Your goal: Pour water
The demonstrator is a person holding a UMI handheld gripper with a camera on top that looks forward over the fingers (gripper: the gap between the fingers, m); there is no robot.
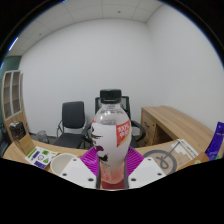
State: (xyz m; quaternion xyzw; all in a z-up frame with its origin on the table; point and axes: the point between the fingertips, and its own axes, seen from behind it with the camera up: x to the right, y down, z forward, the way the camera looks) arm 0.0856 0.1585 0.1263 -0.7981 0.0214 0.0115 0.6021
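A clear plastic bottle (111, 138) with a black cap and a red-and-white label stands upright between my fingers. Pinkish liquid shows in its lower part. My gripper (111, 167) is shut on the bottle: both purple pads (91, 159) press on its lower body from either side. The bottle is held up in front of the camera, above the table. It hides what lies straight ahead. No cup or other vessel shows in view.
A wooden table (25, 152) lies below with a green-printed card (42, 155) at the left and a white-and-blue package (186, 150) at the right. A black office chair (72, 118) stands behind, a wooden desk (175, 122) at the right, shelves at the left.
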